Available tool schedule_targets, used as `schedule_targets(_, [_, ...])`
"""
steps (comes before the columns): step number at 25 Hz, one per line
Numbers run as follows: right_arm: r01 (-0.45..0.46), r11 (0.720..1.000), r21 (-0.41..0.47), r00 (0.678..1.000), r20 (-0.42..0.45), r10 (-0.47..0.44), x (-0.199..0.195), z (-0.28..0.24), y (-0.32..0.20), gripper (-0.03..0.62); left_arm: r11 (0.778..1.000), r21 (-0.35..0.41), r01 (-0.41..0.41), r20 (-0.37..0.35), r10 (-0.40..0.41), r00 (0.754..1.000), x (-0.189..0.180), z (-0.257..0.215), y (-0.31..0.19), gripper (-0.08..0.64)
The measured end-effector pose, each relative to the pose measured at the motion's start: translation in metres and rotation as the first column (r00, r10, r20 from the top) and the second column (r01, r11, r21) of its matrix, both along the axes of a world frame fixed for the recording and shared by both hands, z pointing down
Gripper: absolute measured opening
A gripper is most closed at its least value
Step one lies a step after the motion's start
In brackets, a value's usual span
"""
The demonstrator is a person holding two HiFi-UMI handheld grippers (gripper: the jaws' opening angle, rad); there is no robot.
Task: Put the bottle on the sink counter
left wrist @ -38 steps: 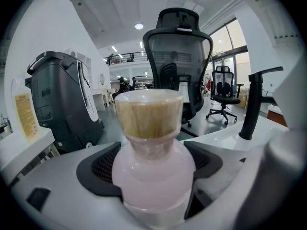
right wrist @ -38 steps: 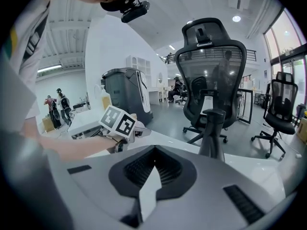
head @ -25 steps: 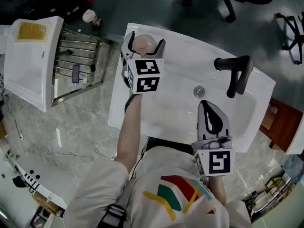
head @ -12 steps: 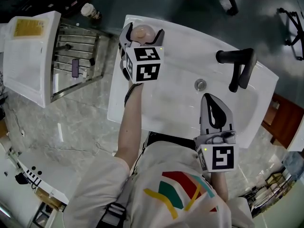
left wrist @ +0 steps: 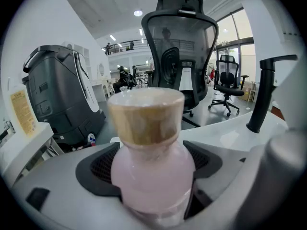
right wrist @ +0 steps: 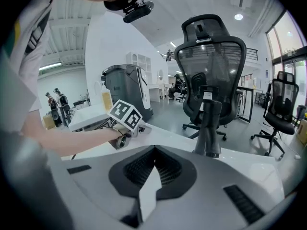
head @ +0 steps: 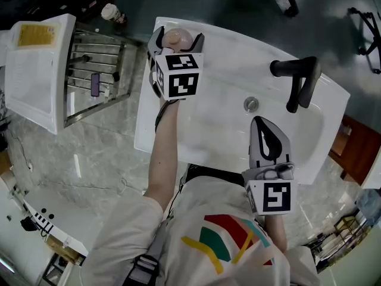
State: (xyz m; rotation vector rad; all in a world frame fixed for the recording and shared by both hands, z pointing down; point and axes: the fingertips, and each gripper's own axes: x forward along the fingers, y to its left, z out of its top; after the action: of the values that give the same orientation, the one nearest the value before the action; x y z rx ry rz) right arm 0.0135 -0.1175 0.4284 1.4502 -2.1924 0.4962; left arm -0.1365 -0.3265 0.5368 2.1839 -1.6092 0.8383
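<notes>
Left tongs point(head: 177, 43) clench upright pink brown-capped bottle point(left wrist: 151, 163) at white sink worktop point(head: 229, 55) far-left corner; right tongs point(head: 261, 127) closed, empty

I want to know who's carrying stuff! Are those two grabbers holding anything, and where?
The left gripper holds the pink bottle by its body, below the tan cap. The right gripper holds nothing; its jaws are together.

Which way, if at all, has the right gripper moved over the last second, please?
No. The right gripper sits just short of the sink drain, exactly as before.
</notes>
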Motion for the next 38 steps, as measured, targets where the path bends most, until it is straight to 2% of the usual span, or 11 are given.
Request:
schedule_targets(9, [-0.004, 1.000, -0.003, 1.000, -0.010, 0.004, 0.008, 0.000, 0.006, 0.012, 1.000, -0.001, 0.002, 0.007, -0.002, 1.000, 0.000, 0.001, 0.000, 0.397])
schedule_targets(13, [0.018, 0.998, 0.064, 0.998, -0.061, -0.014, 0.006, -0.007, 0.002, 0.012, 1.000, 0.005, 0.016, 0.002, -0.016, 1.000, 0.000, 0.000, -0.001, 0.397])
schedule_targets(16, [0.031, 0.997, 0.071, 0.997, -0.066, -0.026, 0.004, -0.010, 0.004, 0.012, 1.000, 0.008, 0.030, -0.001, -0.030, 1.000, -0.001, -0.001, -0.001, 0.397])
schedule_targets(23, [0.061, 0.994, 0.086, 0.996, -0.066, -0.055, 0.002, -0.017, 0.004, 0.012, 0.998, 0.006, 0.060, -0.092, -0.059, 0.994, 0.000, -0.009, -0.002, 0.397])
schedule_targets(26, [0.062, 0.993, 0.098, 0.997, -0.059, -0.057, 0.001, -0.022, 0.005, 0.012, 0.998, 0.018, 0.055, -0.078, -0.054, 0.995, 0.000, -0.014, 0.000, 0.397])
schedule_targets(32, [0.087, 0.986, 0.143, 0.994, -0.071, -0.078, -0.001, -0.034, 0.002, 0.012, 0.996, 0.063, 0.060, -0.079, -0.055, 0.995, -0.001, -0.041, 0.004, 0.397])
schedule_targets(38, [0.091, 0.969, 0.231, 0.995, -0.071, -0.076, 0.002, -0.062, -0.007, 0.012, 0.990, 0.132, 0.056, -0.053, -0.049, 0.997, -0.004, -0.091, 0.016, 0.397])
